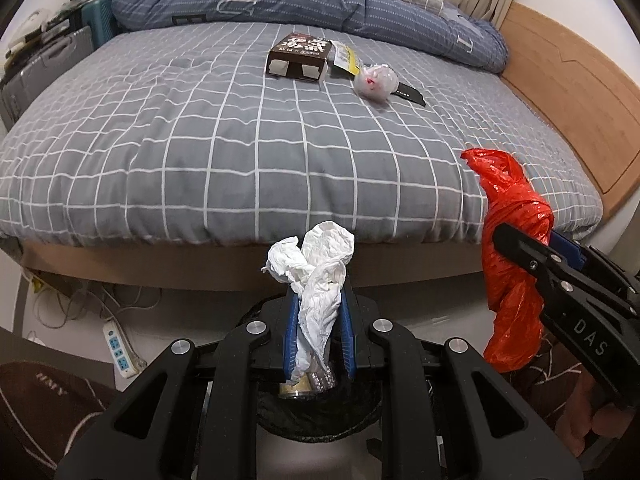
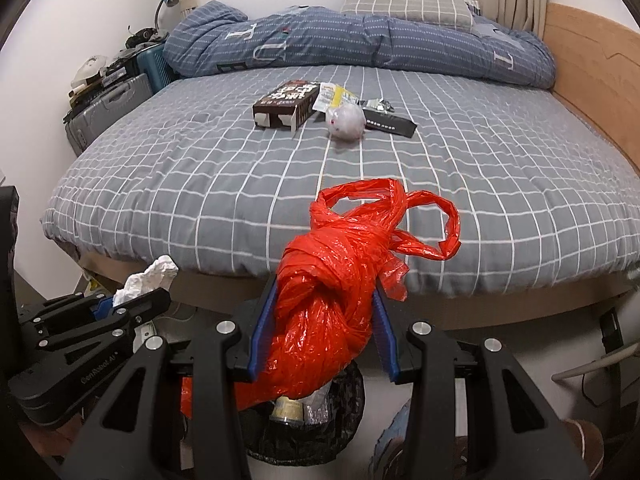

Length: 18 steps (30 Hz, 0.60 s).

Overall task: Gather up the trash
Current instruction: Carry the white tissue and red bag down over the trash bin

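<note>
- Your left gripper (image 1: pixel 318 300) is clenched on a crumpled tissue (image 1: pixel 320 276). The tissue stands up out of the fingers (image 1: pixel 290 328), its long axis running along them.
- Your right gripper (image 2: pixel 324 312) grasps a knotted red bag (image 2: pixel 332 300). The fingers stand partly apart because the bulk of the bag fills the gap; the loose handles (image 2: pixel 440 224) trail forward toward the bed (image 2: pixel 480 184).
- The deciding relation: the bin (image 1: pixel 320 416), lined in black, lies directly below both loads. In the left wrist view its mouth sits under the tissue; in the right wrist view the bin (image 2: pixel 316 416) sits under the tail of the bag. It already holds a can and some foil.
- Both grippers point steeply down at the bin and lie just beside each other, the right one to the right of the left.
- Judgement: release over the bin is the step in hand. The bin mouth looks narrow for two grippers together, so release one load at a time.
- Edges: the bed frame runs just beyond the bin; a power strip (image 1: pixel 118 348) and cables lie on the floor to the left.
- More trash lies well apart on the bed: a brown box (image 1: pixel 298 58), a yellow wrapper (image 1: pixel 344 58), a clear balled bag (image 1: pixel 376 80) and a black packet (image 1: pixel 410 94).
</note>
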Available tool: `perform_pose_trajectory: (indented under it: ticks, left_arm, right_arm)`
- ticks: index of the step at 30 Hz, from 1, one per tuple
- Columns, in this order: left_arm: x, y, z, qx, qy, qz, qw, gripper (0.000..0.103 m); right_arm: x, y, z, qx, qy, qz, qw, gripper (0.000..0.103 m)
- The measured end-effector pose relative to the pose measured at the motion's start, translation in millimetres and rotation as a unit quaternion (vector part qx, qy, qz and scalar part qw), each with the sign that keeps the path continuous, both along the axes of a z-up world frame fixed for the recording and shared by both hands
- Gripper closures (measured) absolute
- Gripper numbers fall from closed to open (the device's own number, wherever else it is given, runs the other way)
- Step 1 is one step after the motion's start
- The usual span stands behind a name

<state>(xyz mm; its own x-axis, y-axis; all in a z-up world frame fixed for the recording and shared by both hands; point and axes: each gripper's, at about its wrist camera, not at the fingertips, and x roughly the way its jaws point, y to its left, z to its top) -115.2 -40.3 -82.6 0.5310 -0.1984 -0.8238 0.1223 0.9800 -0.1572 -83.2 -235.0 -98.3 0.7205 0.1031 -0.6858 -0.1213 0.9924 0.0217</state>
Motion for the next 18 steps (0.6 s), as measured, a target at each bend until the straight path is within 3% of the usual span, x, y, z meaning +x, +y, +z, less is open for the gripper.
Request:
perform_pose_trajectory:
  ticks: [18]
  left_arm:
    - [-34, 8, -29, 0.005, 0.038, 0.002, 0.9993, 0.086]
  right_arm:
    - [-23, 1, -43, -0.018, 0.060, -0.004, 0.998, 0.062]
